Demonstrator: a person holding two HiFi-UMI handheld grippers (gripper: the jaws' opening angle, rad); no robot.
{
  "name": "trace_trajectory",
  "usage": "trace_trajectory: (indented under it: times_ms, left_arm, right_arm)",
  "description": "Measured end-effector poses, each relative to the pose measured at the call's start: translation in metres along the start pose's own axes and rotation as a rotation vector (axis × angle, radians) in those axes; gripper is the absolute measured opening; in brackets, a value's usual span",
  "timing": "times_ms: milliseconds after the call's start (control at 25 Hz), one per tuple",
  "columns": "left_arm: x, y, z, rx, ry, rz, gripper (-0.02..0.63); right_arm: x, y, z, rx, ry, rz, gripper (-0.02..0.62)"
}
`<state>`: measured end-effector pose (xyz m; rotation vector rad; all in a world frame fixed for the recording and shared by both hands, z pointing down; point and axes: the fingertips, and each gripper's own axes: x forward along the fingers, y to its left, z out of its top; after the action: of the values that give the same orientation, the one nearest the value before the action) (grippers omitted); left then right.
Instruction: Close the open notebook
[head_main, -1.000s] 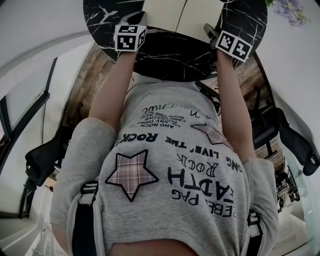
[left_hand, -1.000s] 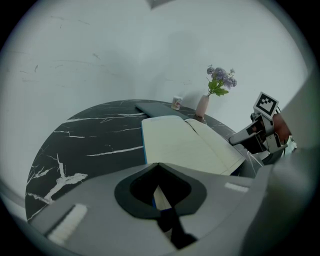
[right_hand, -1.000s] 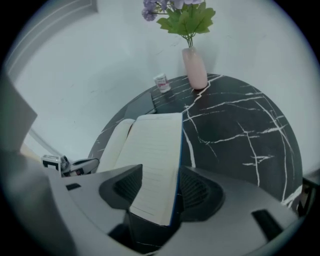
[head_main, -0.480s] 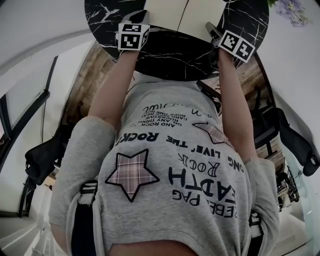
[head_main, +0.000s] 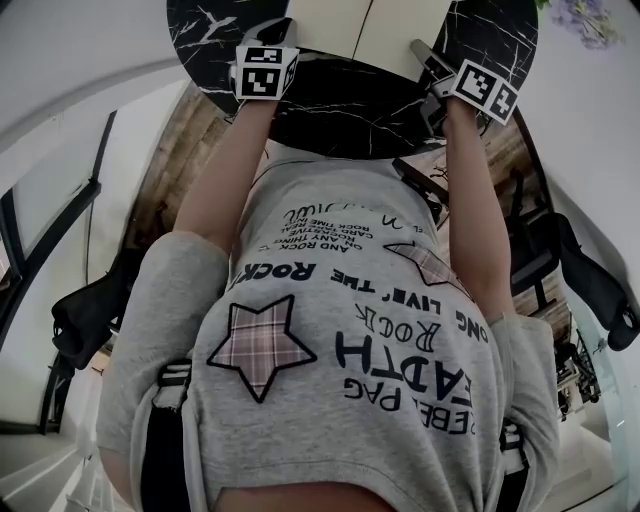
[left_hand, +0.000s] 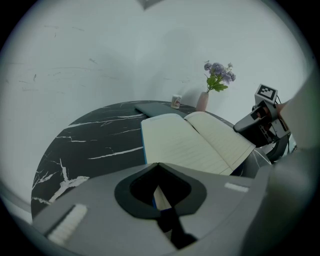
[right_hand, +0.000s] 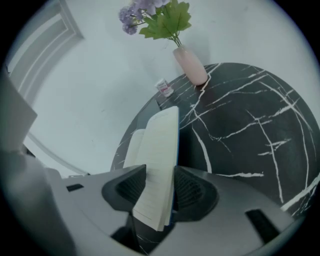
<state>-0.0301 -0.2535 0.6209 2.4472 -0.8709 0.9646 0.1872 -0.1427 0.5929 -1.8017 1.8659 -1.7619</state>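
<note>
The notebook (left_hand: 190, 142) lies open on the round black marble table (left_hand: 95, 145), close to the nearer rim, at the centre of the left gripper view. The right gripper (right_hand: 160, 170) has just been closing its jaws. The notebook's right half sits between them, with both pads against it. The left gripper (left_hand: 159, 165) has its jaw tips together over the notebook's near left edge; contact cannot be determined.

Bare marble extends left of the notebook and, in the right gripper view, fills the right of the frame. A pink vase (right_hand: 190, 67) and a small jar (right_hand: 164, 87) stand at the far rim, well apart from the notebook.
</note>
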Motion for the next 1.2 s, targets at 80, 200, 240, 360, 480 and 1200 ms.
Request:
trace_trajectory:
  times_ms: [80, 200, 240, 360, 480, 1200]
  left_arm:
    - [0.000, 0.001, 0.000, -0.001, -0.002, 0.001, 0.009]
    - [0.000, 0.001, -0.001, -0.008, -0.006, 0.002, 0.009]
    - [0.000, 0.001, -0.001, -0.009, -0.007, 0.003, 0.009]
    - [0.000, 0.001, 0.000, -0.009, -0.012, 0.004, 0.009]
    - [-0.001, 0.001, 0.001, -0.011, -0.012, 0.003, 0.009]
    - [-0.001, 0.001, 0.001, -0.011, -0.021, 0.000, 0.009]
  right_arm:
    - [-0.006, 0.003, 0.004, -0.004, -0.010, 0.010, 0.156]
    - [-0.015, 0.006, 0.009, -0.002, -0.031, 0.030, 0.106]
    - [-0.017, 0.008, 0.011, -0.005, -0.036, 0.038, 0.097]
    - [-0.020, 0.015, 0.013, -0.014, -0.039, 0.059, 0.089]
    - [-0.023, 0.022, 0.015, -0.023, -0.047, 0.072, 0.087]
    - [-0.023, 0.077, 0.023, -0.174, -0.038, 0.132, 0.089]
